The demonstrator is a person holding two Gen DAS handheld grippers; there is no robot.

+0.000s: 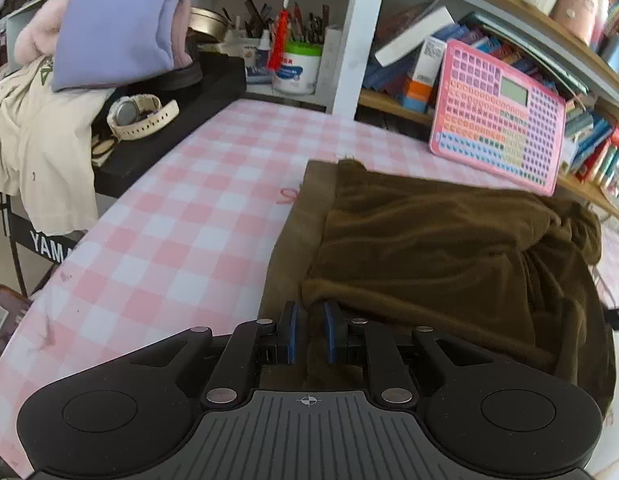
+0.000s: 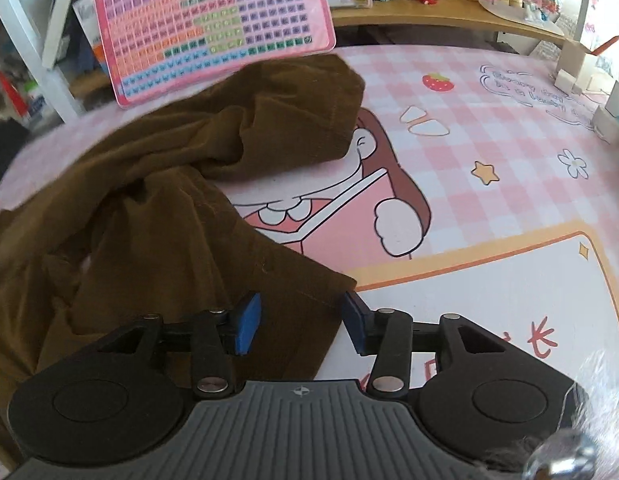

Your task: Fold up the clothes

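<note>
A brown velvety garment point(image 1: 429, 248) lies crumpled and partly folded on the pink checked tablecloth point(image 1: 169, 240). My left gripper point(image 1: 311, 322) sits at its near edge, the blue pads almost together with a fold of the brown cloth pinched between them. In the right wrist view the same garment point(image 2: 149, 200) spreads over the left half of the cloth point(image 2: 489, 160). My right gripper point(image 2: 301, 318) stands open over the garment's near right corner. Its left pad is above the fabric and its right pad is at the hem's edge, neither pressing on it.
A pink button board point(image 1: 497, 120) point(image 2: 213, 20) leans against the bookshelf just behind the garment. A cream watch point(image 1: 141, 116) lies on a black keyboard at the left, under a pile of lilac and cream clothes point(image 1: 117, 20). Small paper boxes point(image 2: 569, 68) stand at the far right.
</note>
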